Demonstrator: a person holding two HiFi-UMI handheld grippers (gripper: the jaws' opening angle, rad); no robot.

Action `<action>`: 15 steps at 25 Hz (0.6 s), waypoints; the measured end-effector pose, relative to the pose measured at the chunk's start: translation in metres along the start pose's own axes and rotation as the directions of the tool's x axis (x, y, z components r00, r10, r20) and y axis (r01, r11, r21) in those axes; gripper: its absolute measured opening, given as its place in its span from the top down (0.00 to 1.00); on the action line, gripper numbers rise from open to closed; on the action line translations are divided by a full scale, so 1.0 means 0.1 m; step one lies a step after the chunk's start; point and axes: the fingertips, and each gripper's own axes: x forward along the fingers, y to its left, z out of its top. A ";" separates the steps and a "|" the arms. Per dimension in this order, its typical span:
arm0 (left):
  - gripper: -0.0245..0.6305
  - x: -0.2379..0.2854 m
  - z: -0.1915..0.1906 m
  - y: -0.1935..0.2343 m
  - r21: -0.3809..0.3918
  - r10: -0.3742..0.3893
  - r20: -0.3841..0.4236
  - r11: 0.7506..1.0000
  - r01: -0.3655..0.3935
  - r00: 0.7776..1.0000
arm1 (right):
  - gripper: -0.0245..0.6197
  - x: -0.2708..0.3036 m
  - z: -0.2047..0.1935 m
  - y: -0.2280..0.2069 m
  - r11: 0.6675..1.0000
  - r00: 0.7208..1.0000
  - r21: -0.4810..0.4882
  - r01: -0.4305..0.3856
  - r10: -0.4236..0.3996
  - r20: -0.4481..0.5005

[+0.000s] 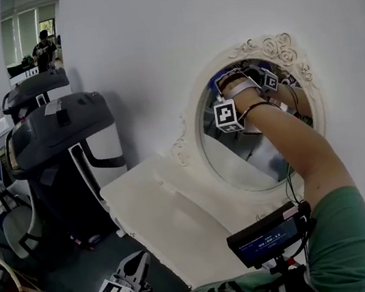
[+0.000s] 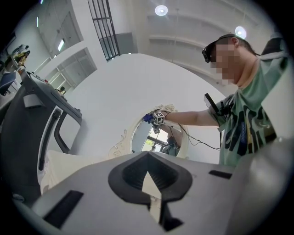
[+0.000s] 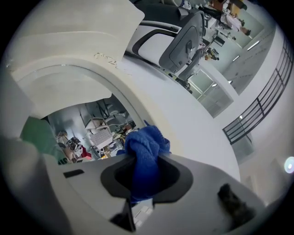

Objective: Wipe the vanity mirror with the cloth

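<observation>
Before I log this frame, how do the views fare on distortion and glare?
Head view: mild bowing, mirror sharp. Left gripper view: heavy fisheye, black corners, bright ceiling lamps. Right gripper view: fisheye too, blue cloth crisp.

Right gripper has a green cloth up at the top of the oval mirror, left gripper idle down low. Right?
Not quite: the cloth in the right gripper is blue, not green, as the right gripper view shows. The rest holds.

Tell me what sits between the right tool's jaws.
A bunched blue cloth, clamped in the right tool, pokes out toward the vanity mirror. Its lower end runs down into the tool's body, hidden there.
</observation>
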 end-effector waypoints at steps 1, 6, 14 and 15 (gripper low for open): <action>0.95 0.03 0.01 -0.03 0.003 -0.008 0.001 1.000 0.008 1.000 | 0.85 -0.04 -0.03 0.03 1.000 1.000 0.004 -0.011 0.011 -0.003; 0.95 0.10 0.05 -0.18 0.014 -0.039 0.001 0.999 0.039 0.999 | 0.85 -0.36 -0.27 0.30 0.997 0.997 -0.002 -0.077 0.077 -0.019; 0.95 0.18 0.09 -0.61 0.042 -0.112 -0.007 0.993 0.112 0.994 | 0.85 -1.24 -0.90 0.98 0.984 0.983 -0.014 -0.180 0.179 -0.048; 0.95 0.21 0.09 -0.64 0.046 -0.120 -0.009 0.992 0.120 0.993 | 0.85 -1.31 -0.95 1.07 0.982 0.982 -0.017 -0.186 0.185 -0.047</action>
